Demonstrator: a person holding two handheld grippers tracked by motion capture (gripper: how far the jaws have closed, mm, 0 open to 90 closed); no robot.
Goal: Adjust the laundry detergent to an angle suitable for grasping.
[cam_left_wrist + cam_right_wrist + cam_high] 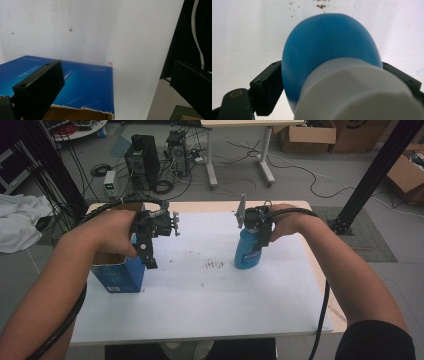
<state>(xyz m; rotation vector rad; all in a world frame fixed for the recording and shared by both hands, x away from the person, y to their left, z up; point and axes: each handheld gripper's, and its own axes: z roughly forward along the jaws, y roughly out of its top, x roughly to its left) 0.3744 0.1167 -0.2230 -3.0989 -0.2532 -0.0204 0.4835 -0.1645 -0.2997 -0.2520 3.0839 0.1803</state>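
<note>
A blue bottle (pixel 246 254) with a white cap (pixel 362 92) stands upright on the white table (pixel 210 305), right of centre. My right gripper (pixel 262 239) comes down over its top, and in the right gripper view (pixel 332 82) both jaws sit against the sides of the bottle (pixel 324 42) just below the cap. An open blue cardboard box (pixel 120 276) stands near the table's left edge. My left gripper (pixel 150 260) hovers over the box's right rim. In the left gripper view (pixel 112 85) its jaws stand wide apart with nothing between them, above the box (pixel 85 82).
Dark specks (pixel 215 264) mark the table between box and bottle. Beyond the far edge are computer towers (pixel 142 160), cables and a desk leg (pixel 211 160) on the floor. A black frame post (pixel 375 175) rises at right, with cardboard boxes (pixel 410 175) nearby and white cloth (pixel 20 222) at left.
</note>
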